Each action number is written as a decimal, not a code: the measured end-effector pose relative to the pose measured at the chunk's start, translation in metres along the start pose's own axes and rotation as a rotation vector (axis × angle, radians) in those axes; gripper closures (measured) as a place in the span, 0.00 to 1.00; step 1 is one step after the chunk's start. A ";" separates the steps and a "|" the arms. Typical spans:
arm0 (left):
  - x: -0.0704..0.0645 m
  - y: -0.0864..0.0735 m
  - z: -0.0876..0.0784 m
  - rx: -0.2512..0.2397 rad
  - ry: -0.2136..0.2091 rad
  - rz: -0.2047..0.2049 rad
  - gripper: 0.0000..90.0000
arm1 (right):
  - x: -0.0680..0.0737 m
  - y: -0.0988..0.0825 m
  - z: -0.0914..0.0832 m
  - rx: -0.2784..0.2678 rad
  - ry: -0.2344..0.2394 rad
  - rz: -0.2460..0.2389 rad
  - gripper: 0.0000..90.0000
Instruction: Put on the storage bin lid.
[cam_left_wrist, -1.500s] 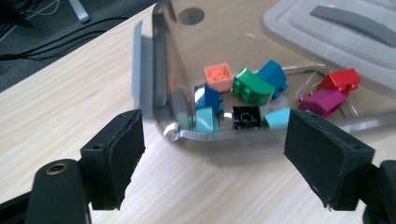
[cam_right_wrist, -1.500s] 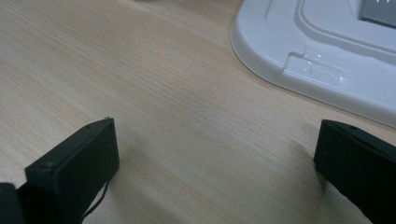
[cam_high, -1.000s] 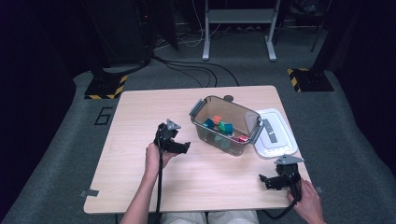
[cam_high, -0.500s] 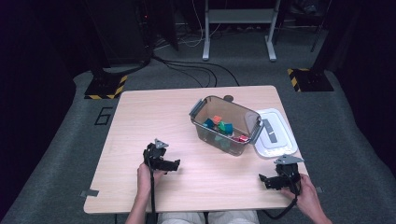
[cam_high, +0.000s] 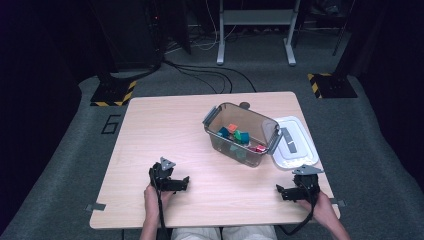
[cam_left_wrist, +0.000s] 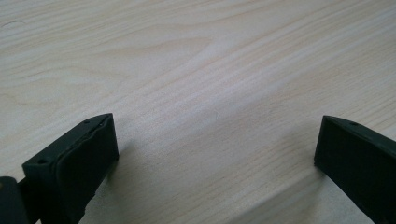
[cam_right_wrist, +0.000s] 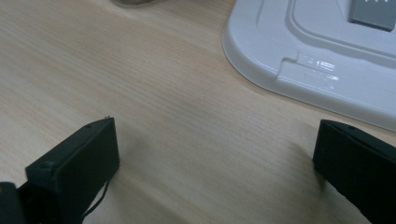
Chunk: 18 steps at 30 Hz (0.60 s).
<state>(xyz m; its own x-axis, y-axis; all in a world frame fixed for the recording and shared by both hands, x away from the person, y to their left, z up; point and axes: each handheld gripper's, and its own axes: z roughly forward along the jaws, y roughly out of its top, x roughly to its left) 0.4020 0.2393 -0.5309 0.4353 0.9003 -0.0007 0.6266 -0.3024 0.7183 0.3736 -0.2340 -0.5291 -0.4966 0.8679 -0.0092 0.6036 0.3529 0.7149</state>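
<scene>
The left gripper (cam_high: 172, 182) is being held low over the near left part of the wooden table (cam_high: 165, 125), its jaws spread wide with bare wood between them. The right gripper (cam_high: 295, 191) is being held at the near right corner, its jaws likewise standing apart and empty, just short of the white lid (cam_high: 295, 145). The lid is lying flat beside the clear plastic bin (cam_high: 242, 134), in which coloured blocks (cam_high: 239, 136) are being kept, well apart from both grippers.
</scene>
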 end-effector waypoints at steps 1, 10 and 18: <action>0.000 0.000 0.000 0.000 0.000 -0.001 0.00 | 0.000 -0.001 -0.001 0.001 -0.014 -0.006 0.00; -0.002 0.000 0.000 -0.004 0.011 -0.016 0.00 | -0.005 0.001 -0.007 0.003 -0.031 -0.059 0.03; -0.002 0.000 0.000 -0.004 0.011 -0.017 0.00 | -0.026 0.019 -0.016 -0.032 -0.026 -0.008 0.00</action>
<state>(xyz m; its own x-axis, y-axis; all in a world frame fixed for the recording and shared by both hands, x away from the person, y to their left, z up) 0.4014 0.2375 -0.5311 0.4176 0.9086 -0.0051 0.6311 -0.2860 0.7210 0.3882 -0.2555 -0.5042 -0.4848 0.8740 -0.0324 0.5791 0.3485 0.7370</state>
